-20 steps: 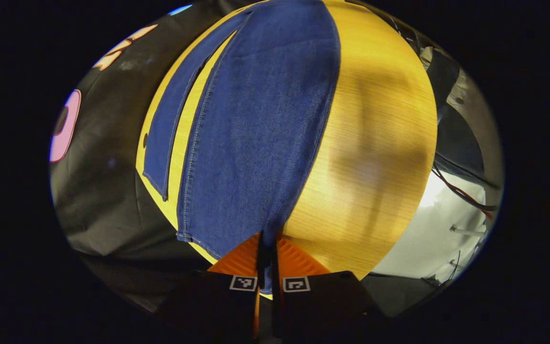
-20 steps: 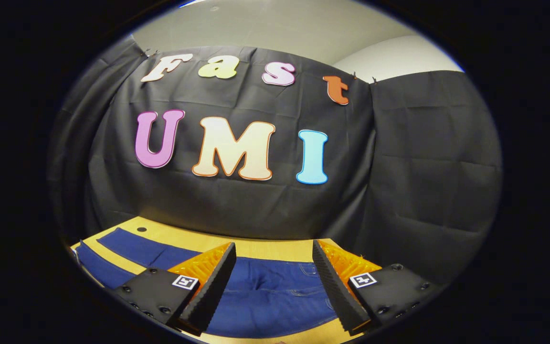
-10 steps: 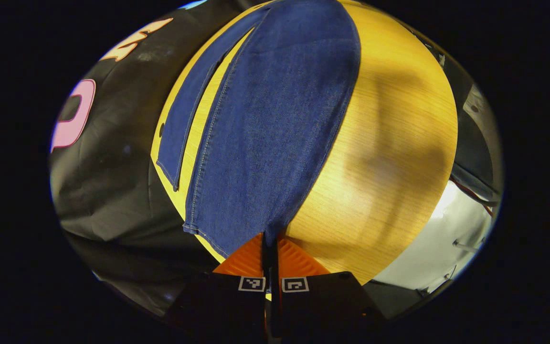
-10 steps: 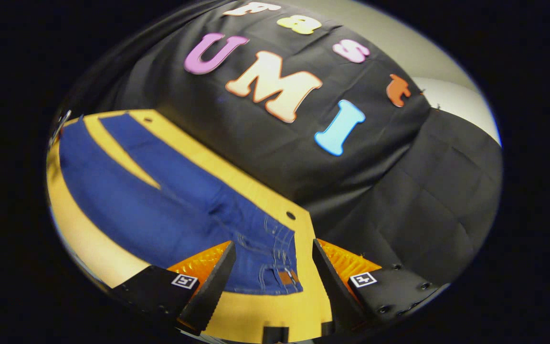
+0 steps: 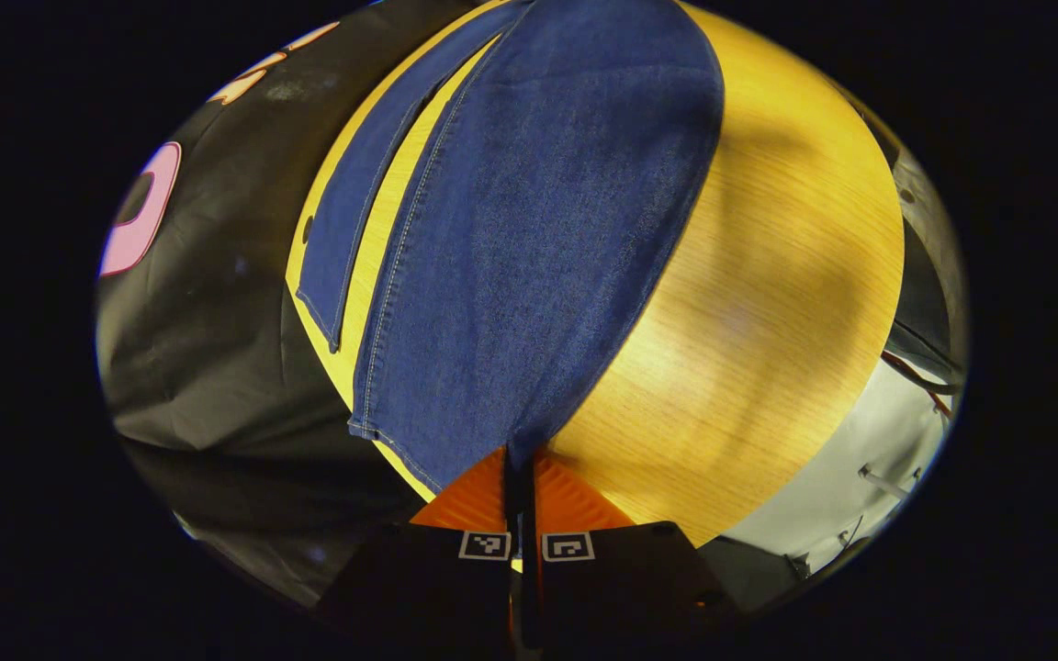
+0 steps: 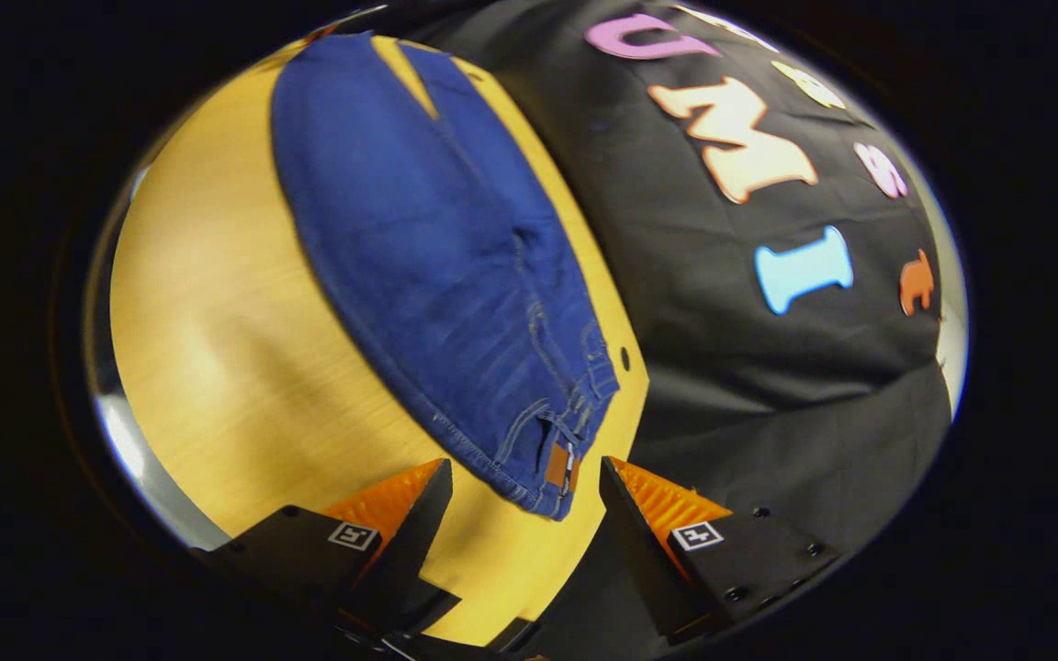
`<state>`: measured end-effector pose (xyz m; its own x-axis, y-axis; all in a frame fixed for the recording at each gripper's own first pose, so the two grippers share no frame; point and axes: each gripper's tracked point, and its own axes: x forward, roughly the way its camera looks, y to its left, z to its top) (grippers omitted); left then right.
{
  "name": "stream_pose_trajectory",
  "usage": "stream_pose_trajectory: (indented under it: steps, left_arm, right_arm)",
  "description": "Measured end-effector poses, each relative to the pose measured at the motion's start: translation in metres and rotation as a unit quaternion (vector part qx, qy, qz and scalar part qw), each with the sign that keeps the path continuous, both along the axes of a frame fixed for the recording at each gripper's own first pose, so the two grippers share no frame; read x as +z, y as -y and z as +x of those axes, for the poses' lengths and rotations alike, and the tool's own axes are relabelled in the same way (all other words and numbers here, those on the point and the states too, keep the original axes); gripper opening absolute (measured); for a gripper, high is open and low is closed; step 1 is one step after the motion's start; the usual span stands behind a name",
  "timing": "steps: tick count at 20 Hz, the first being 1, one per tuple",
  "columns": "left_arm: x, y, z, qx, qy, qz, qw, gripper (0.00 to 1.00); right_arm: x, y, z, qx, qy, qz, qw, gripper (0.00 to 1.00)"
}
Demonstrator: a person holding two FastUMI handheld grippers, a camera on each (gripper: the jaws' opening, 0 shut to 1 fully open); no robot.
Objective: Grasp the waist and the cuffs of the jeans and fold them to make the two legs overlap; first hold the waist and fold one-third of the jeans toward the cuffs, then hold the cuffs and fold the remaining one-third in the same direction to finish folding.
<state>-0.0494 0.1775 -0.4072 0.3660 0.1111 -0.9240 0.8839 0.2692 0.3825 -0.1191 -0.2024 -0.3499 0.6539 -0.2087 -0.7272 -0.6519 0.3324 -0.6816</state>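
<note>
Blue jeans (image 5: 529, 229) lie flat along the yellow wooden table (image 5: 768, 303), their two legs spread apart toward the cuffs. My left gripper (image 5: 522, 477) is shut on the near corner of the nearer leg's cuff (image 5: 455, 450); the other leg's cuff (image 5: 322, 312) lies farther left by the table's edge. In the right gripper view the same jeans (image 6: 428, 257) run away from the waist (image 6: 547, 459), which carries a brown patch. My right gripper (image 6: 524, 514) stands open just short of the waist, with the waistband's corner between its fingers and untouched.
The black cloth wall (image 6: 749, 367) hangs close behind the table's far edge. A small hole (image 6: 624, 352) marks the tabletop near the waist. Bare tabletop (image 6: 217, 303) stretches beside the jeans. Off the table's side are cables and white floor (image 5: 869, 441).
My right gripper has swung down from facing the wall, round over the table, and closed in on the waist. My left gripper stays shut on the cuff, shifting only slightly.
</note>
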Motion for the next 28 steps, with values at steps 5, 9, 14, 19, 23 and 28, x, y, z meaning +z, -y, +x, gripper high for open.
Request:
stream_pose_trajectory:
  steps: [5,9,14,19,23,28]
  left_arm:
    - [0.001,0.0,0.0,0.015,-0.012,0.011,1.0,0.0]
    - [0.001,-0.001,0.001,0.012,-0.011,0.026,1.0,0.0]
    - [0.002,0.002,0.001,0.024,-0.01,0.032,0.999,0.0]
    - [0.002,0.002,0.004,0.048,0.002,0.032,0.998,0.0]
    - [0.011,0.002,0.017,0.15,0.01,0.002,0.989,0.0]
    - [0.052,0.008,0.053,0.201,0.086,-0.005,0.976,0.0]
  right_arm:
    - [-0.043,0.017,0.008,0.055,-0.064,-0.022,0.996,0.95]
    - [-0.061,0.012,0.033,0.076,-0.094,-0.004,0.993,0.75]
    - [-0.082,0.007,0.044,0.083,-0.118,0.0,0.99,0.4]
    - [-0.073,0.01,0.046,0.07,-0.082,-0.018,0.994,0.02]
    - [-0.055,0.011,0.061,-0.012,-0.036,0.031,0.999,0.03]
    - [0.005,0.004,0.103,-0.125,0.093,0.117,0.981,0.03]
